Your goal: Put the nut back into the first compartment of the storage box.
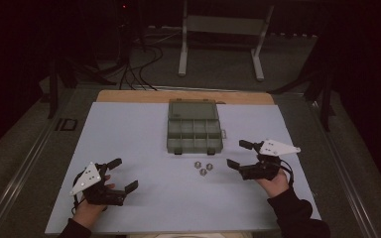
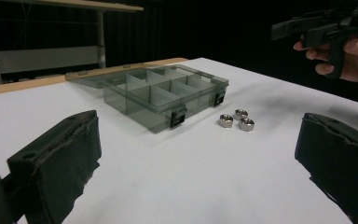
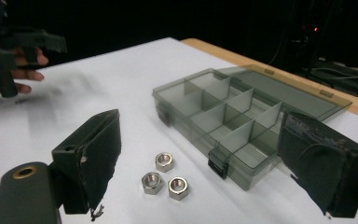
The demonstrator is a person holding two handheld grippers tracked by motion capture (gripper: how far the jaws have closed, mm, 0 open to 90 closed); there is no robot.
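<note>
Dark room, white table top (image 1: 144,144) with a wooden strip along its far edge; a metal stand and cables sit beyond it. Three steel nuts (image 1: 203,167) lie in a tight cluster near the table's middle, just in front of the open organizer box (image 1: 194,135), nearer the right gripper (image 1: 241,154) than the left gripper (image 1: 122,174).

Both grippers hang with jaws spread wide, holding nothing. In the right gripper view the nuts (image 3: 164,176) sit between and just ahead of its jaws; in the left gripper view they (image 2: 237,119) lie farther off, right of the box (image 2: 154,93).

Handling, as a guess: nuts are small, dense, rigid, smooth-plated, so likely to slip or roll if pinched on corners. Best taken one at a time across two opposite flats, pads low to the table. They nearly touch, so the outermost one is the cleanest pick; closing on one may nudge its neighbours.

Box is thin clear plastic, light, likely to slide if bumped. Lid lies flat on the far side, compartments open from above. Latches stick out on the near wall, close to the nuts. Open table left, right and near.
</note>
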